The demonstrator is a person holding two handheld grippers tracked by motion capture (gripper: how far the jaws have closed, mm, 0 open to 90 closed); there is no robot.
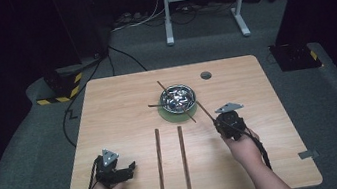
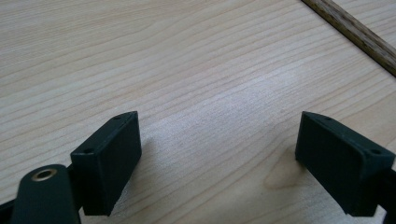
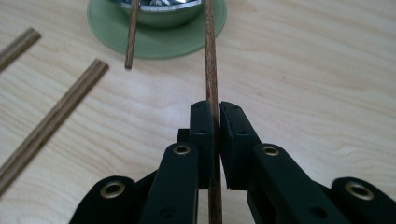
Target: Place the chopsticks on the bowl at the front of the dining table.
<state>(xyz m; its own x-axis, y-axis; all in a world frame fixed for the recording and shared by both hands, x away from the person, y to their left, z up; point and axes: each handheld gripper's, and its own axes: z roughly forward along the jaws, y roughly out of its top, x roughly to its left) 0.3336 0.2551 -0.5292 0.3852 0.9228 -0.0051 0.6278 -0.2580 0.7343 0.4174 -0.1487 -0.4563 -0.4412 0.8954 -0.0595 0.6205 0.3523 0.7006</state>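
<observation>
i have the right gripper clamped on one wooden stick, its jaws pinched tight on the shaft. that stick runs from my jaws toward 11 o'clock to the steel bowl, which sits on a green saucer near the middle of the table. its far end seems to rest on or against the bowl's rim. two more sticks are at the bowl: a second stick poking out toward 11 o'clock and a third stick pointing to 9 o'clock.

my read is that i'm drawing this stick away from the bowl to lay it with the two already flat on the wood, the left laid stick and the right laid stick, both running 12 to 6 between my hands.

to do it well i'd lift until the far tip clears the rim before pulling toward 6 o'clock, so the bowl and saucer aren't dragged. the grip sits near one end, so the long free end may swing or twist in the jaws; i'd move slowly and keep the squeeze firm. then turn it to the 12–6 line and set it down just right of the right laid stick, apart from it.

the left gripper waits with jaws wide apart and nothing between them, low over bare wood at 7 o'clock.
</observation>
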